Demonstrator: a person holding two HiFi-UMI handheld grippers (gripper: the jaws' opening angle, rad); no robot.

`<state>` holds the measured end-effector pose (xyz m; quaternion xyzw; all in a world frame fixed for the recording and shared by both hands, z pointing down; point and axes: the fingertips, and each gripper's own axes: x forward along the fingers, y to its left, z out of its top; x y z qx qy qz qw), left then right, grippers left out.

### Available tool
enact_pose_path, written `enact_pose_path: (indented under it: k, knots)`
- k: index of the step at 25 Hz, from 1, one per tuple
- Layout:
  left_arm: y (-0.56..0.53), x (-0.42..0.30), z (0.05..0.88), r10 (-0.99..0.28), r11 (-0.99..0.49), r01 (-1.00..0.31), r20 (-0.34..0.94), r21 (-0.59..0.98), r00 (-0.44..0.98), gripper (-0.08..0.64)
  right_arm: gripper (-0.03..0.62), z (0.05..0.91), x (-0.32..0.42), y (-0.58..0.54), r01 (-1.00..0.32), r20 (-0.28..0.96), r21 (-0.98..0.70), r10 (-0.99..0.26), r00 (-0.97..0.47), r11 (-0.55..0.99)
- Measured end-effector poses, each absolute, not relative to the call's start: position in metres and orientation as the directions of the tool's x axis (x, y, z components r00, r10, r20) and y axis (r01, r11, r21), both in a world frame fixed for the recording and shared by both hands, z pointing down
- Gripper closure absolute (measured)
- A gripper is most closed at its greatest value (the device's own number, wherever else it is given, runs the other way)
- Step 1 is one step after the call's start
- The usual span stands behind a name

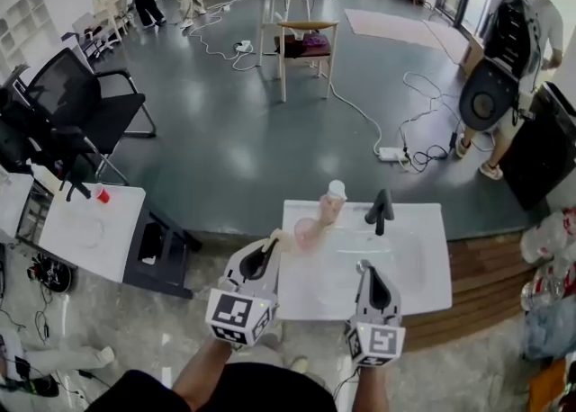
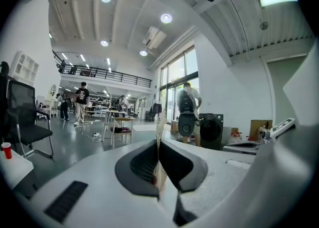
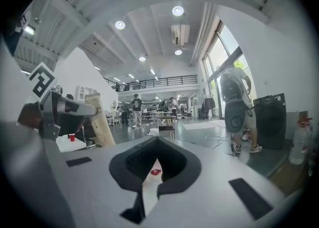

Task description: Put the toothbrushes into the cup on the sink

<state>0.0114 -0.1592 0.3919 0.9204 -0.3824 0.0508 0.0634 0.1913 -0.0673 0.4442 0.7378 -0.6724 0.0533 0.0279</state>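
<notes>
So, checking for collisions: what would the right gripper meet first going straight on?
Likely the white-topped pink item at the sink back edge, dead ahead of the right gripper; depth is unclear.

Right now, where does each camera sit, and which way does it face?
Head view: on the person's head, steeply down at the sink; forearms, left gripper, right gripper show.
Left gripper view: on that gripper, level into the hall; jaws shut on a toothbrush.
Right gripper view: likewise; shut jaws, left gripper alongside.
Shared: both gripper views show the chair-carrying person.
</notes>
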Motion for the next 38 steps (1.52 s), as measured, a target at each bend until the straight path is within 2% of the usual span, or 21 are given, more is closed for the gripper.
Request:
enact_pose_path:
  k: [22, 38]
  knots:
    - [-0.243, 0.063, 0.453, -0.590, -0.771, -0.624, 0.224, 0.129, 0.775, 0.551, 0.594, 0.483, 0.218, -0.096, -0.963, 0.261, -0.034, -0.932, 0.250, -0.268]
    - [-0.270, 0.085, 0.519, -0.536, -0.783, -0.601, 0.318, 0.160, 0.782, 0.551, 0.594, 0.526, 0.229, -0.117, -0.955, 0.317, -0.048, -0.912, 0.262, -0.291]
